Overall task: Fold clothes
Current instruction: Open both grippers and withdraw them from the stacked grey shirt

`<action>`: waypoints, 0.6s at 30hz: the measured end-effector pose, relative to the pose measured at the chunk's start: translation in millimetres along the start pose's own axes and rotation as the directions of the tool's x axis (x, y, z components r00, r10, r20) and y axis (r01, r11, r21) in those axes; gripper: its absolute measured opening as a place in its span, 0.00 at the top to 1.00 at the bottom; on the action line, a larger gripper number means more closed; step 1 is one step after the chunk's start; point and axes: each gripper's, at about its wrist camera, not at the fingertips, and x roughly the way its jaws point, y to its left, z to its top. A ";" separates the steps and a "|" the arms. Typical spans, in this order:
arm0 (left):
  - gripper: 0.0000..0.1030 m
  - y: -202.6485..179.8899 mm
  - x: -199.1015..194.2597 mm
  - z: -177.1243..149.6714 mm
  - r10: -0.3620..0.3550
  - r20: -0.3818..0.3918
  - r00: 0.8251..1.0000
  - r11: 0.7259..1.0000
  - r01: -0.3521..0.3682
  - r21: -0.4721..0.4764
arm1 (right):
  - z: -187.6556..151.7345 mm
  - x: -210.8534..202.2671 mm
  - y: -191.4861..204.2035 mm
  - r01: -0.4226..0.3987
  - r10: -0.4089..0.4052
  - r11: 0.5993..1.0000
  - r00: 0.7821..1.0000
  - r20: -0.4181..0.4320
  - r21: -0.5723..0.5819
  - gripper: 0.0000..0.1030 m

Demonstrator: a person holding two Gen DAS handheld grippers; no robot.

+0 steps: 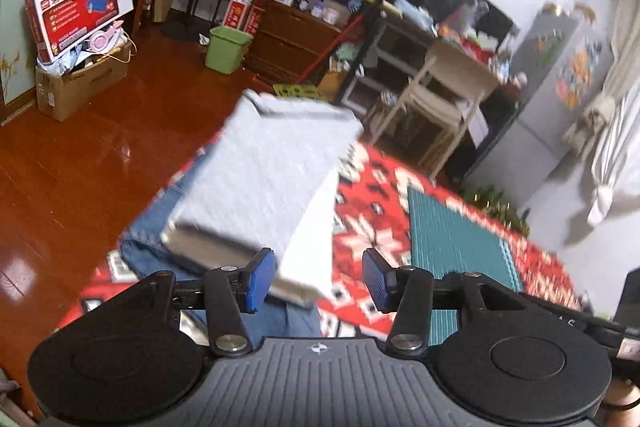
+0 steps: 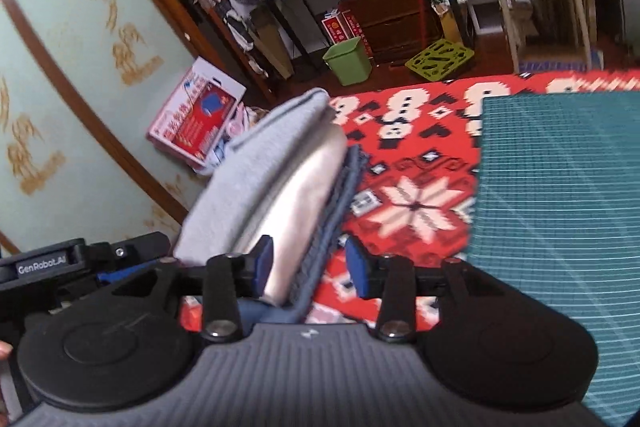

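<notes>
A stack of folded clothes lies on the red patterned cloth (image 1: 372,211): a folded grey garment (image 1: 264,163) on top, a white one (image 1: 316,235) under it, blue denim (image 1: 160,231) at the bottom. My left gripper (image 1: 319,279) hovers above the stack's near edge, jaws open, nothing between the blue pads (image 1: 260,279). In the right wrist view the same stack shows as grey garment (image 2: 248,171), white layer (image 2: 304,199) and blue layer (image 2: 340,199). My right gripper (image 2: 310,271) is open just over its near end; no pad presses on the fabric.
A green cutting mat (image 1: 452,239) (image 2: 560,211) lies right of the stack on the red cloth (image 2: 412,163). Beyond are a green bin (image 1: 226,49), a cardboard box (image 1: 76,87), a white chair (image 1: 436,99), cluttered desks and a brown wooden floor (image 1: 60,167).
</notes>
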 end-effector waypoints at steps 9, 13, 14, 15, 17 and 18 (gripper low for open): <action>0.41 -54.5 -4.2 -46.6 0.125 -0.005 0.992 0.984 -0.124 0.127 | -34.6 -64.5 3.5 0.093 -0.090 0.981 0.996 0.022 -0.173 0.14; 0.30 -74.3 -14.0 -59.5 0.176 0.032 0.984 0.965 -0.179 0.189 | -45.3 -86.1 4.8 0.108 -0.106 0.970 0.994 0.018 -0.216 0.03; 0.27 -76.5 -17.5 -60.6 0.183 0.042 0.982 0.964 -0.188 0.189 | -47.0 -90.5 5.2 0.114 -0.113 0.968 0.993 0.019 -0.223 0.01; 0.22 -77.8 -21.1 -61.4 0.188 0.053 0.981 0.964 -0.195 0.183 | -47.7 -94.2 5.2 0.119 -0.118 0.966 0.993 0.017 -0.228 0.01; 0.20 -80.1 -29.0 -62.2 0.199 0.075 0.977 0.963 -0.209 0.168 | -45.5 -99.4 4.5 0.124 -0.125 0.965 0.992 0.007 -0.231 0.01; 0.16 -80.3 -32.6 -61.8 0.211 0.082 0.974 0.963 -0.221 0.155 | -44.6 -102.1 4.3 0.128 -0.131 0.964 0.991 0.002 -0.234 0.01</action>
